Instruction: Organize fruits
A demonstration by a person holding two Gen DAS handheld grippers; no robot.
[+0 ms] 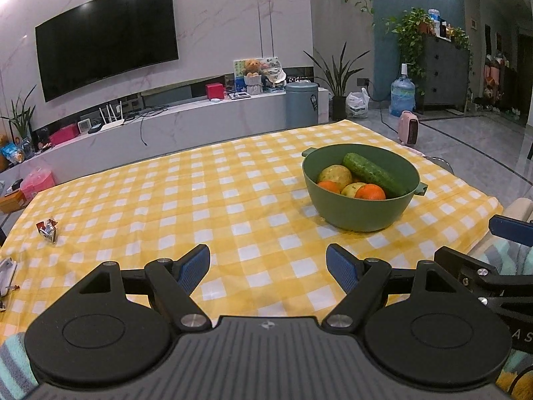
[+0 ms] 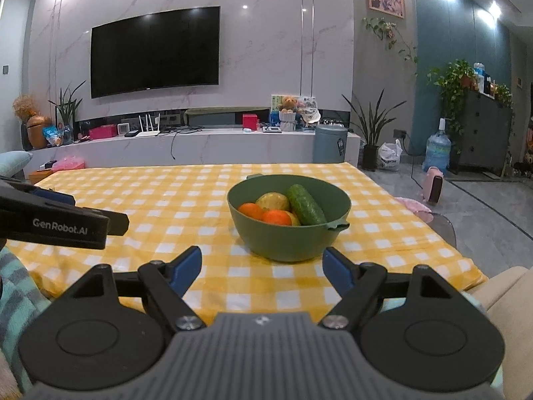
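Two oranges (image 1: 369, 192), two yellowish fruits (image 1: 334, 175) and a cucumber (image 1: 373, 173) lie in a green bowl (image 1: 361, 213), right of centre in the left wrist view, on the yellow checked cloth (image 1: 200, 200) covering the bench. At far left on the cloth lies a crumpled snack wrapper (image 1: 47, 230). The left gripper (image 1: 268, 268) at the lower centre has its fingers released, nothing between them. In the right wrist view the right gripper (image 2: 261, 268) likewise stands spread and empty, just before the bowl.
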